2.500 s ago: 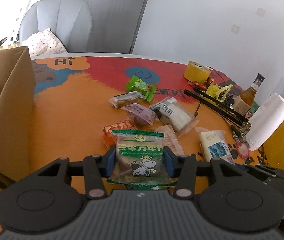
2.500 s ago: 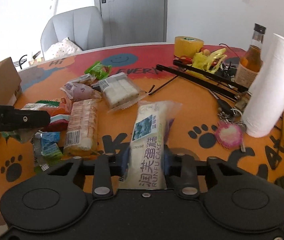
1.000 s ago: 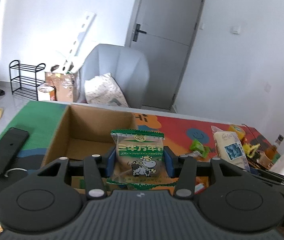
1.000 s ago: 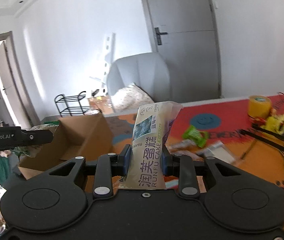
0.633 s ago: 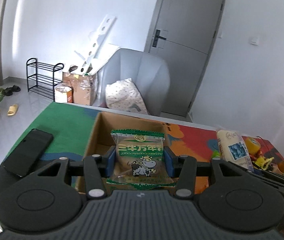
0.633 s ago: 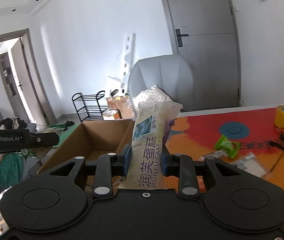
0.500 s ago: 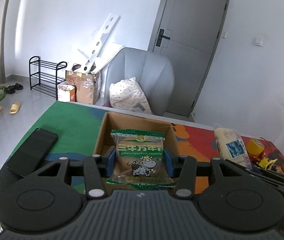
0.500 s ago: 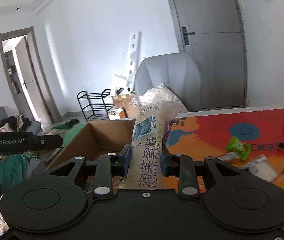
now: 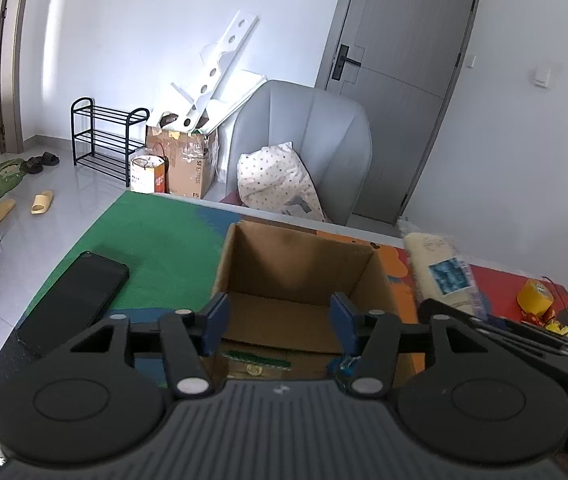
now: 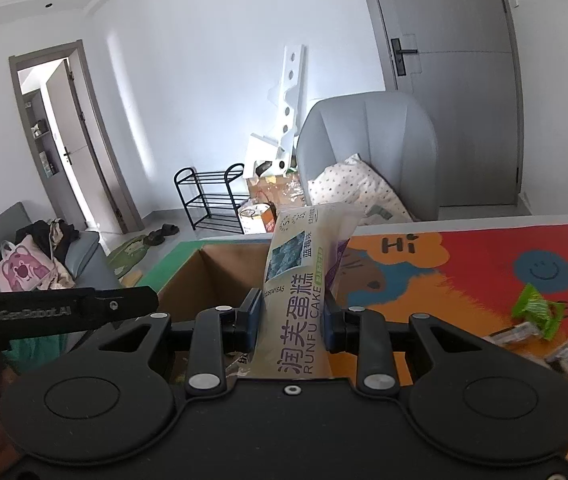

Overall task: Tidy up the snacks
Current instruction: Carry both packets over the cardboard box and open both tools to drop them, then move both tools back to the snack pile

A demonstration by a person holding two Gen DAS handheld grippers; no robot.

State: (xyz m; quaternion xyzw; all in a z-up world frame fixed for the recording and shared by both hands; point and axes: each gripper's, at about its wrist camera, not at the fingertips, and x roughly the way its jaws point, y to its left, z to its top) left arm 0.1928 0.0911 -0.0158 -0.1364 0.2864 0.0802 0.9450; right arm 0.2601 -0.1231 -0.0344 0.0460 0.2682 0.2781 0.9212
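My left gripper [image 9: 279, 316] hangs over the open cardboard box [image 9: 304, 256], its jaws opening with nothing between them. Below the fingers, a green-edged snack packet [image 9: 258, 356] lies inside the box. My right gripper [image 10: 292, 316] is shut on a long cream cake packet [image 10: 304, 272] that stands upright between its blue pads, right next to the cardboard box [image 10: 220, 276]. The same cake packet [image 9: 442, 276] shows in the left wrist view to the right of the box.
A black phone [image 9: 74, 296] lies on the green part of the table mat, left of the box. Loose snack packets [image 10: 536, 308] lie on the orange mat to the right. A yellow tape roll [image 9: 536, 294] sits far right. A grey chair [image 9: 304, 140] stands behind the table.
The left jaws have spread, and the green cow packet they held has dropped into the box. Both grippers have swung left from the snack pile to the box.
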